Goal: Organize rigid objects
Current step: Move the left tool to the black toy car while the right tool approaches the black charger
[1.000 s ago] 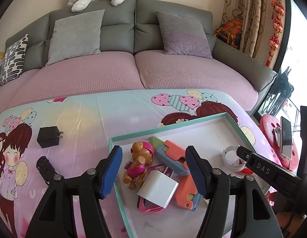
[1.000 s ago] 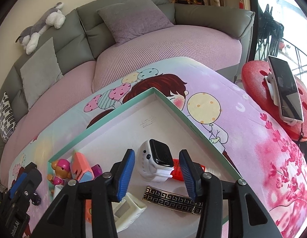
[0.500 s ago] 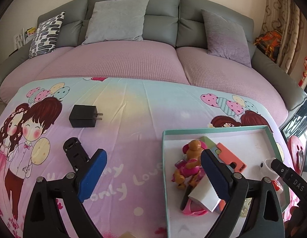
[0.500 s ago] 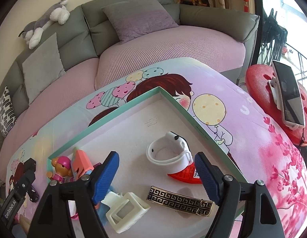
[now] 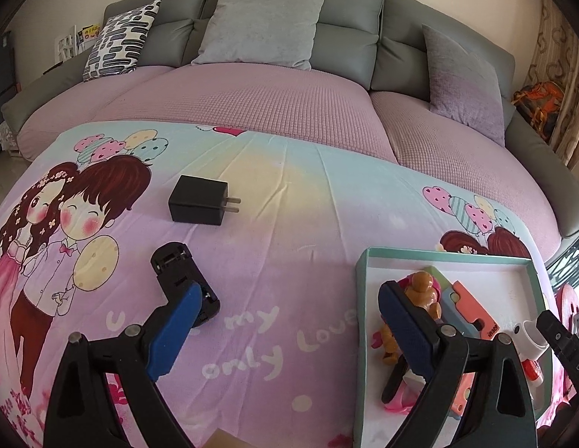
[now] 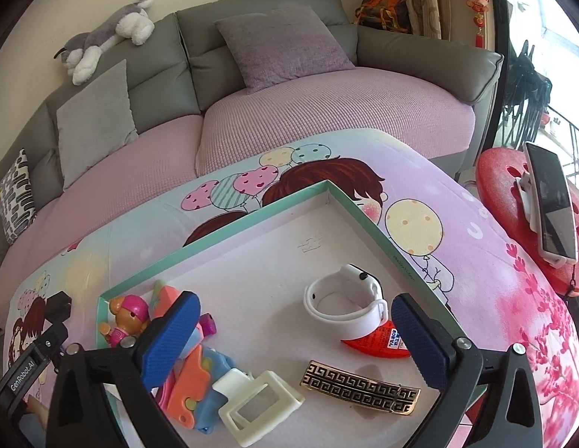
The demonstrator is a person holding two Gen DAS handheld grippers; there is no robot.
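In the left wrist view my left gripper [image 5: 289,317] stands open over the printed cloth with nothing between its fingers. A black charger [image 5: 198,205] lies ahead of it, and a black clip [image 5: 181,280] sits by the left fingertip. In the right wrist view the jaws of my right gripper [image 6: 295,336] are opening over the teal-rimmed tray [image 6: 252,220]. The white watch [image 6: 345,306] lies in the tray just beyond them, untouched. Also in the tray are a gold hair clip [image 6: 360,388], a red item [image 6: 379,341], a white frame [image 6: 259,407], orange and blue toys [image 6: 192,384] and a toy pup [image 6: 125,321].
The cloth covers a low table in front of a grey sofa [image 5: 345,44] with cushions and a plush dog [image 6: 102,41]. A red stool [image 6: 513,201] with a phone [image 6: 551,205] on it stands off the table's right edge.
My left gripper swung left, away from the tray toward the black items, and its jaws widened. My right gripper let go of the white watch, which tipped onto its side in the tray.
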